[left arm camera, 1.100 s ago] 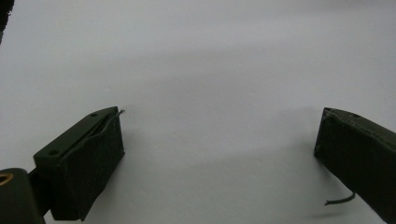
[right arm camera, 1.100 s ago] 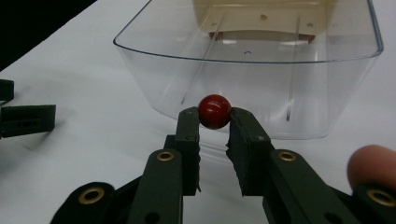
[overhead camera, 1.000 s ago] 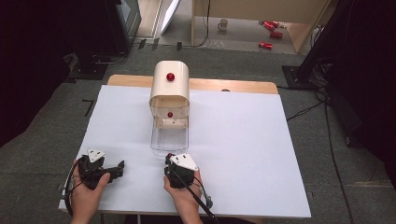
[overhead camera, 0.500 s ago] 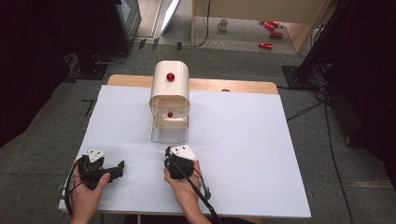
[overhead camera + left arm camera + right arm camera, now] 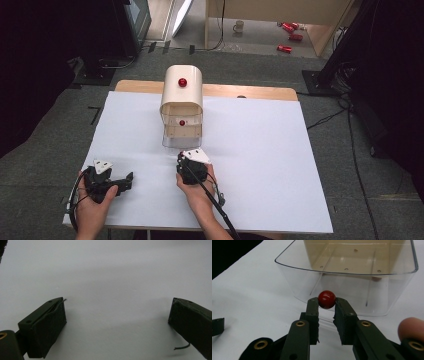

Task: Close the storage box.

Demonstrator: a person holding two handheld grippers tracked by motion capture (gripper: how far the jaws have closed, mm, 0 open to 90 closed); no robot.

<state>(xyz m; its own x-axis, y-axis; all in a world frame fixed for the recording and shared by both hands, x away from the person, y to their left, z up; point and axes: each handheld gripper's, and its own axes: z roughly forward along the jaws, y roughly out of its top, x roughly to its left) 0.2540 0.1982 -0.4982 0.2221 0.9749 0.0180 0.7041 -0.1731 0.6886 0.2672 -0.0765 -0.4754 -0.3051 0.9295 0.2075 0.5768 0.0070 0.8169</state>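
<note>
Right tongs (image 5: 326,307) pinch red knob (image 5: 326,299) of clear drawer (image 5: 387,290).

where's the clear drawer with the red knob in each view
High view: clear drawer pulled out of the beige cabinet, just ahead of the right gripper.
Right gripper view: it spans the top, its red knob clamped between the jaws.
Left gripper view: not in it.
Shared landmark: the white tabletop.

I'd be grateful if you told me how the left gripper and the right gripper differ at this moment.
The left gripper has its jaws wide apart with nothing between them; the right gripper is shut on the red knob of the clear drawer. The left rests over bare white table; the right sits at the drawer's front. Both have black jaws.
</note>
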